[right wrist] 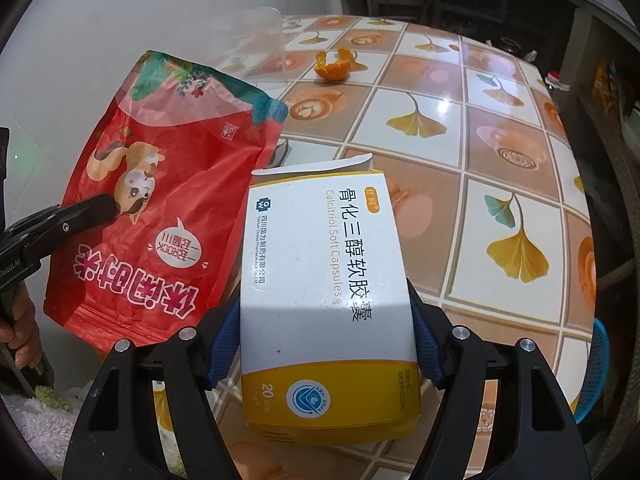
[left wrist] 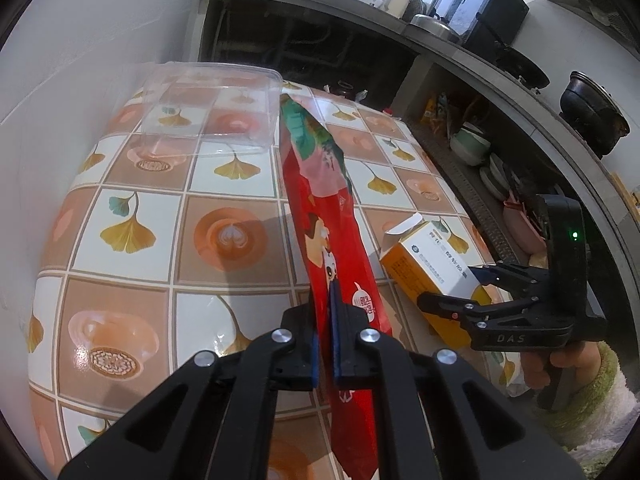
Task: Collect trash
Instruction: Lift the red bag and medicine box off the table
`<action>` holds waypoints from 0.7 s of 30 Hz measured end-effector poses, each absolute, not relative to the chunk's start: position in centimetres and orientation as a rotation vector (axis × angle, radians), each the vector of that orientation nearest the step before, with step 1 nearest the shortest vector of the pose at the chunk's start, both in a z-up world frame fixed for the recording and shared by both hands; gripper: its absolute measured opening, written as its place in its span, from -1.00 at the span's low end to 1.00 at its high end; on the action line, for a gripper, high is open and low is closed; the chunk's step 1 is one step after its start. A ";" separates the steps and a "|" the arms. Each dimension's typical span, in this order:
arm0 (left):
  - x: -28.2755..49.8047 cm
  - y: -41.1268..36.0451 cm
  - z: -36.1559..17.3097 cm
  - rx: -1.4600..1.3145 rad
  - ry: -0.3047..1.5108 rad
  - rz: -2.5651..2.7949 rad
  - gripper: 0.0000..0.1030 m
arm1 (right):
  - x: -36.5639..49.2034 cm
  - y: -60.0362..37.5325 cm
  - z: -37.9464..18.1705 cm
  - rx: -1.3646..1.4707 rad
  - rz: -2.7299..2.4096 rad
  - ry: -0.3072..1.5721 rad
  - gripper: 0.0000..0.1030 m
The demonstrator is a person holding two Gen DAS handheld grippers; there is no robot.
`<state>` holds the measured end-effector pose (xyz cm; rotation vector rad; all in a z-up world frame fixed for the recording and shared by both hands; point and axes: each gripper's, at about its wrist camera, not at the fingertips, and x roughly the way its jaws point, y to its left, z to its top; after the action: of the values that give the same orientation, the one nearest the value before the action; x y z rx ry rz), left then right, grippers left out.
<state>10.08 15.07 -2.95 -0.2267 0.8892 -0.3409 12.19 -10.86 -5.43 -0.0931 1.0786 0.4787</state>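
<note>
The left gripper (left wrist: 324, 340) has its jaws clamped on the edge of the red snack bag (left wrist: 320, 184), which hangs lifted above the tiled surface (left wrist: 132, 216); the right gripper (right wrist: 320, 344) has its jaws closed across the width of the white-and-yellow medicine box (right wrist: 324, 280), also held clear of the surface. Keep both grips firm and carry the two items level toward the bin — the thin bag could slip, the box could crush. An orange peel (right wrist: 334, 65) and a clear plastic tub (left wrist: 208, 108) remain on the surface — collect them next.

tiled-pattern table (left wrist: 132, 236) beside white wall (left wrist: 80, 40), kitchen counter (left wrist: 460, 46).
</note>
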 end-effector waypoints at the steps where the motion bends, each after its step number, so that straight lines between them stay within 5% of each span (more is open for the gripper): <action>1: 10.1 15.1 -2.9 -0.227 0.887 -0.342 -0.93 | 12.1 -10.9 -5.4 -0.089 0.481 1.079 0.32; 21: 9.1 14.7 -1.2 -0.227 0.830 -0.356 -0.97 | 10.7 -12.4 -3.6 -0.045 0.486 1.031 0.32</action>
<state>9.13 14.74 -1.25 -0.2270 0.8298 -0.3557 10.68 -12.36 -3.65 -0.0451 1.0307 0.4859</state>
